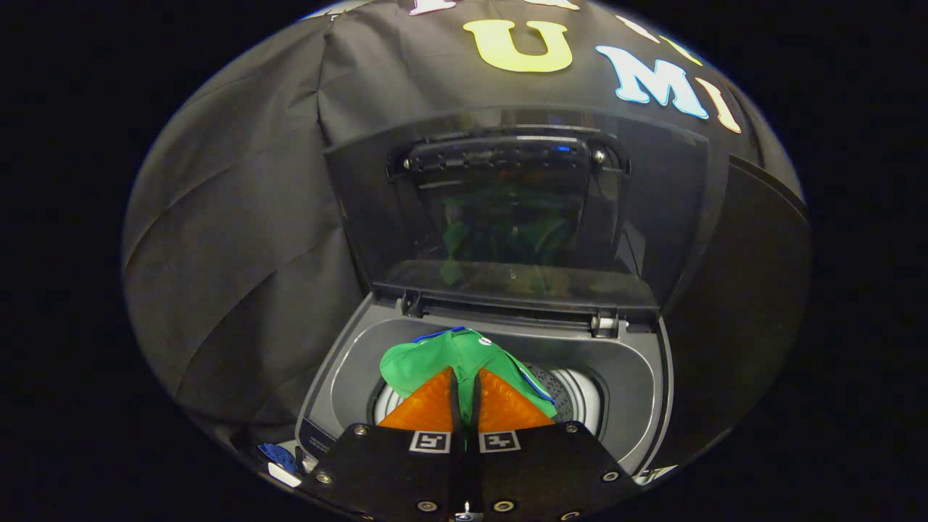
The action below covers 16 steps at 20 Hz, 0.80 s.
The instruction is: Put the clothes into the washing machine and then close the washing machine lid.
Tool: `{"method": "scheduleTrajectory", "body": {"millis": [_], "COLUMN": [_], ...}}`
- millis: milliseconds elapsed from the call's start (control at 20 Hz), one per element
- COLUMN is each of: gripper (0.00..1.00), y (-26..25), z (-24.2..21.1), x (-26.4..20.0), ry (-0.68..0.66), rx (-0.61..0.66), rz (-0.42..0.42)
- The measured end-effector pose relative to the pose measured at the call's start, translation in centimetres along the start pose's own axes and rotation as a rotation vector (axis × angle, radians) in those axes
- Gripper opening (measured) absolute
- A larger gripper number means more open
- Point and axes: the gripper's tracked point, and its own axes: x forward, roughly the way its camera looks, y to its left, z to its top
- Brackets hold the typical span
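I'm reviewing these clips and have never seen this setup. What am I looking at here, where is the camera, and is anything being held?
The camera rides on a hand-held gripper and looks forward along its two jaws. A person carries it; there is no robot arm. The jaws are nearly together, pinching a green garment with blue trim. It hangs over the drum opening of a top-loading washing machine. The machine's lid stands raised behind, reflecting the green cloth. Black cloth behind is the booth wall.

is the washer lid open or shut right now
Open: the lid stands raised behind the drum opening, with the green garment pinched in the hand-held gripper above it.
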Motion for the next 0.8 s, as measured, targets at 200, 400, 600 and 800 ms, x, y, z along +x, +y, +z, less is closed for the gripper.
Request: {"method": "scheduleTrajectory", "body": {"millis": [200, 400, 600, 800], "gripper": [0.02, 0.07, 0.45, 0.97], "y": [-0.5, -1.0, -0.8, -0.7], "z": [-1.0, -2.1, -2.6, -2.3], "x": [1.0, 2.2, 2.1, 2.0], "ry": [0.030, 0.065, 0.071, 0.052], "rx": [-0.008, 0.010, 0.001, -0.027], "rz": [-0.027, -0.034, -0.026, -0.037]}}
